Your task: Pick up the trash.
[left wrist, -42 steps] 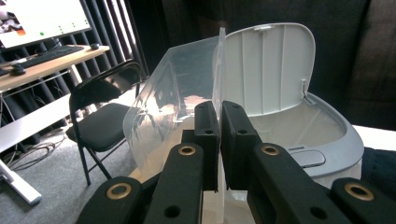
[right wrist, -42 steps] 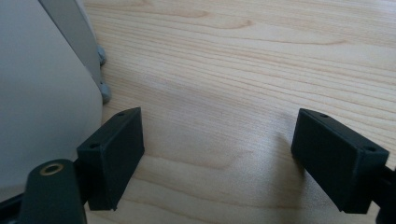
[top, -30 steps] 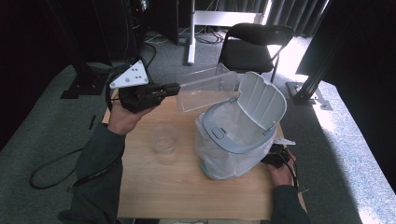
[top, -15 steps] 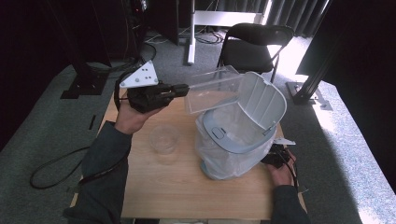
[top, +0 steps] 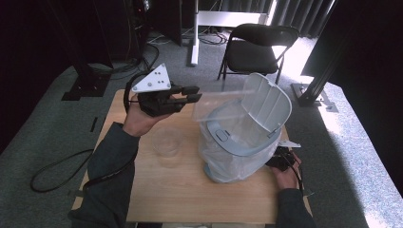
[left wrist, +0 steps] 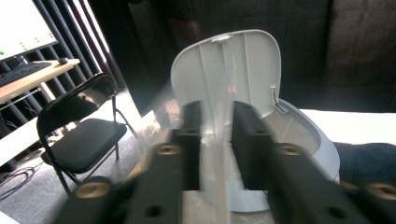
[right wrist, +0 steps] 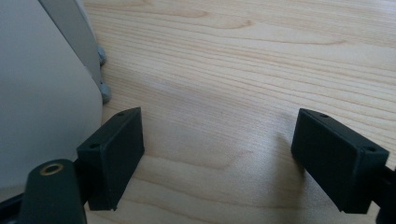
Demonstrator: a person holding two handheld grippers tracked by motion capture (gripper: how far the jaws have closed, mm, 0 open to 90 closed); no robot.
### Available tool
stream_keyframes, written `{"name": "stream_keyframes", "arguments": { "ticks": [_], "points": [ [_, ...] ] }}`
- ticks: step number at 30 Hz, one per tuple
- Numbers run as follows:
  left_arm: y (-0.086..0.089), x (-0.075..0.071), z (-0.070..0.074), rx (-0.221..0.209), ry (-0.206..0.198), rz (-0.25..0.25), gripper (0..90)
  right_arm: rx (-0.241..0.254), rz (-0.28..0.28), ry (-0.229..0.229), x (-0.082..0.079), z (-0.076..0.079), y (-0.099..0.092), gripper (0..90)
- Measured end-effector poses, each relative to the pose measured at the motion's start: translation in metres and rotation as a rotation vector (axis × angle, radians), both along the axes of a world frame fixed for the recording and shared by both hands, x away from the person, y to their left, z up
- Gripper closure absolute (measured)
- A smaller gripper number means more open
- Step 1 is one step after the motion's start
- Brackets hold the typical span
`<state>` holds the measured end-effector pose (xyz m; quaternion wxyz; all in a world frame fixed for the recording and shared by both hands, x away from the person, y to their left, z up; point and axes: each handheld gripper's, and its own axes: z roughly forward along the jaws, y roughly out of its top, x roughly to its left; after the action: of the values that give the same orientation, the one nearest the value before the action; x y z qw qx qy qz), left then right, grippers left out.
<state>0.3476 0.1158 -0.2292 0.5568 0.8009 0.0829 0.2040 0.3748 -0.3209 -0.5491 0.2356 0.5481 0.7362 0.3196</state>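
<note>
Left tongs [top: 192, 93] just parting, clear lid [top: 223, 102] edge between, contact seemingly gone; right tongs [right wrist: 219, 154] agape, half-hidden behind bin [top: 247, 142].

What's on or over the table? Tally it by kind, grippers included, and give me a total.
Lidded bin: 1
Clear tray: 1
Clear cup: 1
Grippers: 2 (left gripper, right gripper)
Total: 5

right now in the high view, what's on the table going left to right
left gripper → clear cup → bin with its lid up → right gripper, all over the table
</note>
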Motion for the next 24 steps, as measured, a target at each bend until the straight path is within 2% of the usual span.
{"name": "stream_keyframes", "arguments": {
  "ticks": [13,17,18,21,24],
  "points": [
    [-0.002,0.002,-0.007,-0.018,0.034,-0.016,61.8,0.002,0.0,0.002,0.0,0.0,0.0,16.1],
    [-0.008,-0.002,-0.013,-0.024,0.049,-0.033,60.5,0.002,0.0,0.002,0.0,0.0,0.0,16.1],
    [-0.013,-0.006,-0.019,-0.016,0.058,-0.052,59.8,0.002,0.0,0.002,0.0,0.0,0.0,16.1],
    [-0.017,-0.006,-0.023,-0.008,0.071,-0.054,59.5,0.002,0.0,0.002,0.0,0.0,0.0,16.1],
    [-0.022,-0.01,-0.024,-0.017,0.078,-0.071,59.1,0.002,0.0,0.002,0.0,0.0,0.0,16.1]
  ]
}}
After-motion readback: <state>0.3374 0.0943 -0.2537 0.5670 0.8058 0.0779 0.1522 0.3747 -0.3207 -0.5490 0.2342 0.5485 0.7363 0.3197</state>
